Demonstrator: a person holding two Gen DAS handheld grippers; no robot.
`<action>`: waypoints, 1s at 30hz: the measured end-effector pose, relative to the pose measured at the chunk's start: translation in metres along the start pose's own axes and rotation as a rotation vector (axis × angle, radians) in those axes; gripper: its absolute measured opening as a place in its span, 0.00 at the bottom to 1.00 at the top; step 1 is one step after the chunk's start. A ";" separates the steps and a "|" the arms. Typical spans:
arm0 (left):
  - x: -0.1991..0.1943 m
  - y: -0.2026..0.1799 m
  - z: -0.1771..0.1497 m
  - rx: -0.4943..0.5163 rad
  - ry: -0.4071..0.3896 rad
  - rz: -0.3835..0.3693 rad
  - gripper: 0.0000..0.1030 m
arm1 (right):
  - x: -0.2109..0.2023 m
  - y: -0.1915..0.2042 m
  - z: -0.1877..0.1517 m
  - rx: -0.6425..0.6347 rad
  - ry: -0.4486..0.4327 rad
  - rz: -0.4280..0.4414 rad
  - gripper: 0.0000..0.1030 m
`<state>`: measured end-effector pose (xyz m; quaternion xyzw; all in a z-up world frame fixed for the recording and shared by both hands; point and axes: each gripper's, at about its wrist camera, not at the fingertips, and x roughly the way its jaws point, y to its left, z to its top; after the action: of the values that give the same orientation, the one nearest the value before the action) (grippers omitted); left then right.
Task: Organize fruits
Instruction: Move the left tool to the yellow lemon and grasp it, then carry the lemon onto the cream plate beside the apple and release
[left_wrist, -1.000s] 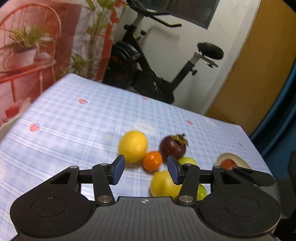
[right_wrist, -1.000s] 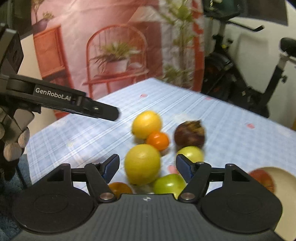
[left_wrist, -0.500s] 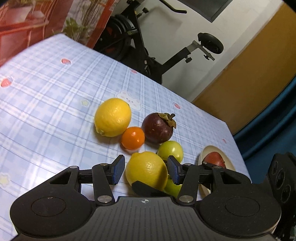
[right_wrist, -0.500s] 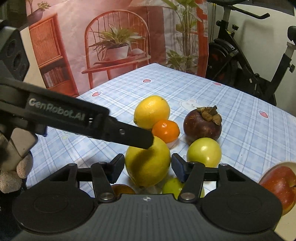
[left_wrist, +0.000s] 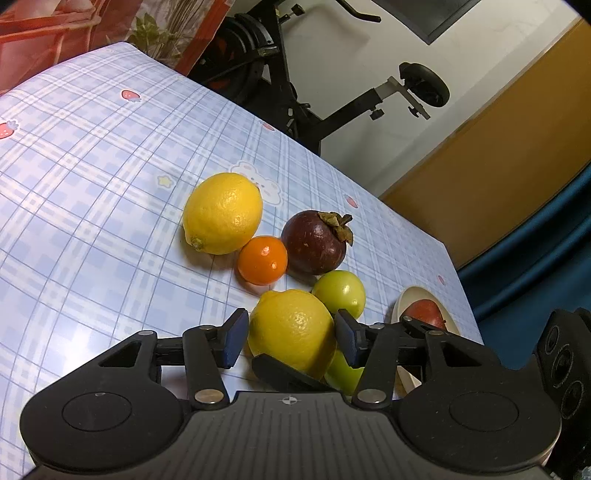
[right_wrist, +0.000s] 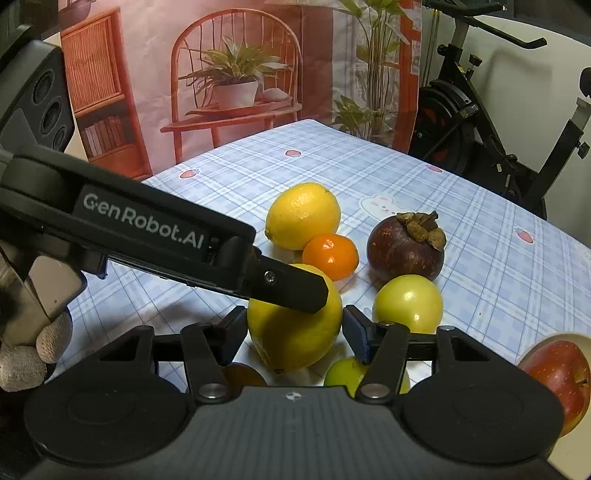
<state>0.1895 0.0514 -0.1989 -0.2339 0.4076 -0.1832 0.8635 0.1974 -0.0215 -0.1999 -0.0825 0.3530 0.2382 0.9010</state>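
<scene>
Near lemon (right_wrist: 293, 328) on checked tablecloth (left_wrist: 92, 184), front of fruit cluster, between pads of both grippers. Right gripper (right_wrist: 293, 330) jaws just been closing, pads at lemon's flanks; firm contact not clear. Left gripper (left_wrist: 290, 338) straddles same lemon, small gaps show. Behind: second lemon (left_wrist: 222, 213), tangerine (left_wrist: 262, 260), mangosteen (left_wrist: 314, 242), green fruit (left_wrist: 340, 293). Apple (right_wrist: 559, 373) in bowl (left_wrist: 400, 302), right.

Both views are evenly and moderately lit from overhead. Small specular highlights sit on the orange (left_wrist: 262, 260) and the green fruit (right_wrist: 407, 303). Soft, short shadows fall beneath the fruits on the tablecloth (left_wrist: 92, 155). Focus is sharp, without motion blur. Fisheye distortion bends straight lines toward the edges; frame corners darken.
</scene>
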 end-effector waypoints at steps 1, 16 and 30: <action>0.000 0.000 0.000 0.006 -0.001 0.001 0.52 | 0.000 0.000 0.000 -0.001 -0.002 -0.001 0.57; -0.030 -0.032 0.001 0.062 -0.080 -0.054 0.52 | -0.045 0.002 0.001 0.021 -0.141 -0.028 0.57; -0.021 -0.109 -0.005 0.303 -0.061 -0.038 0.52 | -0.102 -0.028 -0.028 0.165 -0.266 -0.078 0.57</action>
<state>0.1587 -0.0293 -0.1284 -0.1140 0.3445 -0.2516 0.8972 0.1293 -0.0922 -0.1525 0.0105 0.2454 0.1821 0.9521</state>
